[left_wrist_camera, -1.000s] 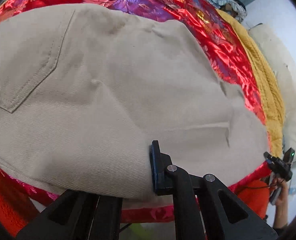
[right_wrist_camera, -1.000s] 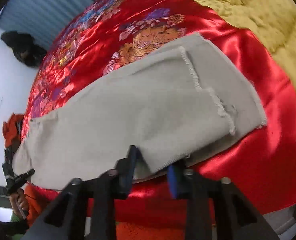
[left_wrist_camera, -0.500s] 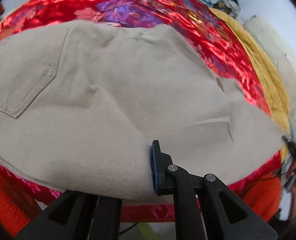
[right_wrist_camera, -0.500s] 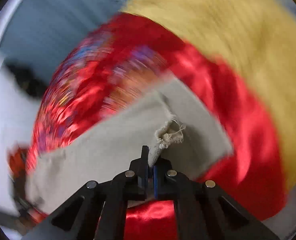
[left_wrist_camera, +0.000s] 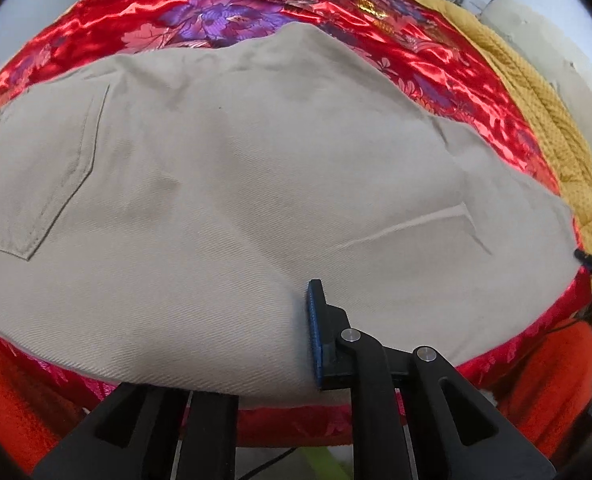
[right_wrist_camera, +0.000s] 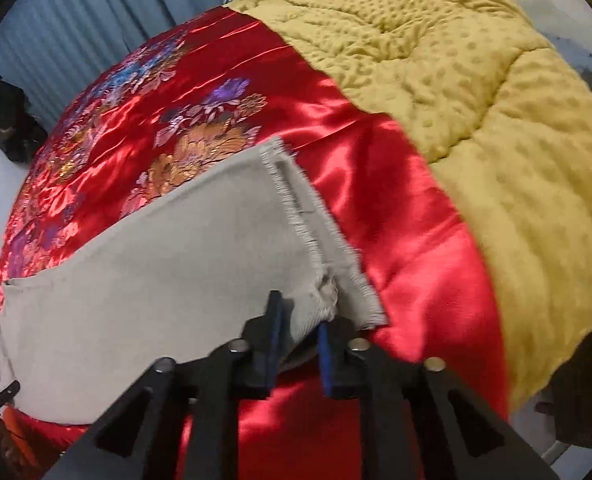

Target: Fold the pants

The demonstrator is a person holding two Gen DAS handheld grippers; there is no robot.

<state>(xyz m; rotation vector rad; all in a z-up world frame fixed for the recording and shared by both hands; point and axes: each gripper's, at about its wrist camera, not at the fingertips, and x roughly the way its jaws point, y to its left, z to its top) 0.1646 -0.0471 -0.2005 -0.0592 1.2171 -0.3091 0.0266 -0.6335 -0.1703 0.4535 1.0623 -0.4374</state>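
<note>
Left fingers: your left gripper (left_wrist_camera: 309,332) has the near edge of the beige twill pants (left_wrist_camera: 256,200) nipped at the seat end. Only the blue-padded finger (left_wrist_camera: 315,332) on the right shows; cloth drapes over the other. The jaws are easing open, yet fabric still sits pinched against that pad.

Right fingers: your right gripper (right_wrist_camera: 297,332) straddles the near corner of the frayed leg hem (right_wrist_camera: 296,216). Its jaws are opening; the bunched corner lies between the two blue pads, and the pads look to have let go of it.

Pants: laid lengthwise across the bed, just ahead of both sets of fingers, one leg stacked on the other, with the upper hem set slightly back from the lower. The stitched back pocket (left_wrist_camera: 36,176) lies left of your left fingers.

Bed: red satin bedspread with embroidered flowers (right_wrist_camera: 395,220) under the pants, running beyond them; a mustard dotted fleece blanket (right_wrist_camera: 475,100) is heaped far right of your right fingers.

Step in hand: I judge the legs are already doubled and you are squaring the near edge before the crosswise fold.

Next move: re-close on both hem layers at the corner, lift, and carry the hem across toward the seat end, keeping the left grip as anchor.

Risk: catching one layer only would skew the stack.
</note>
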